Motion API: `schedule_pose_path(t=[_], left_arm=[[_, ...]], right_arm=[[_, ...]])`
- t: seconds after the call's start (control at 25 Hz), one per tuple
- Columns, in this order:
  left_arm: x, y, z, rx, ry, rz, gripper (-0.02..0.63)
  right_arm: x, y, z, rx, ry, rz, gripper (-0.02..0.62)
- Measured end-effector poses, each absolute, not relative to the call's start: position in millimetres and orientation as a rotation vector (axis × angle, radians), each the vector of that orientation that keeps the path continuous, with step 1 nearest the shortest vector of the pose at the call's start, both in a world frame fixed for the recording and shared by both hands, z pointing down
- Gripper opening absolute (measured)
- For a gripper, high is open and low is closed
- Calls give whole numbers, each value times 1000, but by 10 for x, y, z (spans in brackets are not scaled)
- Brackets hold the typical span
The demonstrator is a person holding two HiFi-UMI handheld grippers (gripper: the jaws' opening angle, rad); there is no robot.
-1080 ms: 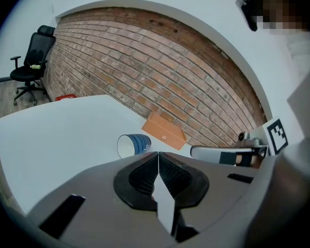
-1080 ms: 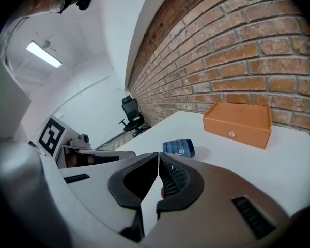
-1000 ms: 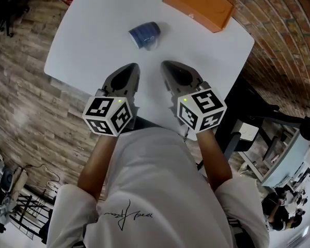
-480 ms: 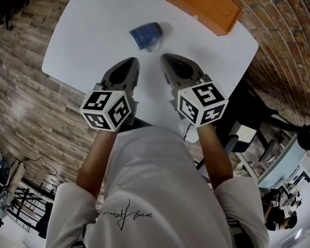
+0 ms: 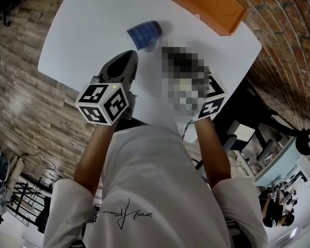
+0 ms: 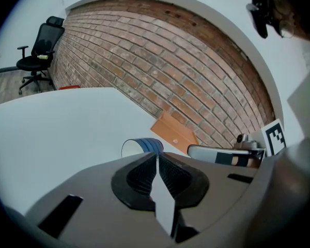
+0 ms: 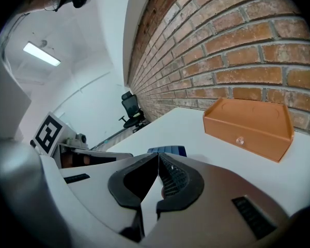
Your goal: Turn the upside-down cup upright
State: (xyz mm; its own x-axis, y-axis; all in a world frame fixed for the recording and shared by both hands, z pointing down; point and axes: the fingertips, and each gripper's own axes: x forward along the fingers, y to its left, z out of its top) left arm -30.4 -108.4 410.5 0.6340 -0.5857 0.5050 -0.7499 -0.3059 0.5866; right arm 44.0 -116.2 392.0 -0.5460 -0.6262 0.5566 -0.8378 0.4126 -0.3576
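The blue cup (image 5: pixel 144 34) lies on its side on the white table (image 5: pixel 88 35), near the orange box (image 5: pixel 206 4). Just short of it, the left gripper (image 6: pixel 156 155) and right gripper (image 7: pixel 158 156) hover with jaws pressed together, empty

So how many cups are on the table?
1. The blue cup is on the white table, just beyond the left gripper and left of the orange box. None seems hidden.
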Motion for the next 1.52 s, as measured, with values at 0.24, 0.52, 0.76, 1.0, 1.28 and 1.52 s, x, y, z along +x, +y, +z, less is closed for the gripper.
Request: schedule_pose_path(t=[0.24,0.52,0.76,1.0,1.28,1.52], left_arm=[[-325,-1188,4193,1997,-1055,259,11],[-327,-1238,4306,1960,-1050,259,11],[-308,-1259,4366,1955,-1043,277,11],[-270,-1252,4394,1942,-996,263,11],[-311,-1304,4396,1951,-993,262,11],[-303,-1298,4386,1946,-965,239,12]], right_arm=[[409,-1275,4053,1236,-2324,901,22],[434,-1401,4142,1238,-2311,910,21],[477,-1502,4187,1257,-2297,914,22],[528,-1573,4243,1283,-2275,923,21],[558,-1642,4284,1309,-2248,919,22],[572,-1634,4314,1300,-2243,925,21]])
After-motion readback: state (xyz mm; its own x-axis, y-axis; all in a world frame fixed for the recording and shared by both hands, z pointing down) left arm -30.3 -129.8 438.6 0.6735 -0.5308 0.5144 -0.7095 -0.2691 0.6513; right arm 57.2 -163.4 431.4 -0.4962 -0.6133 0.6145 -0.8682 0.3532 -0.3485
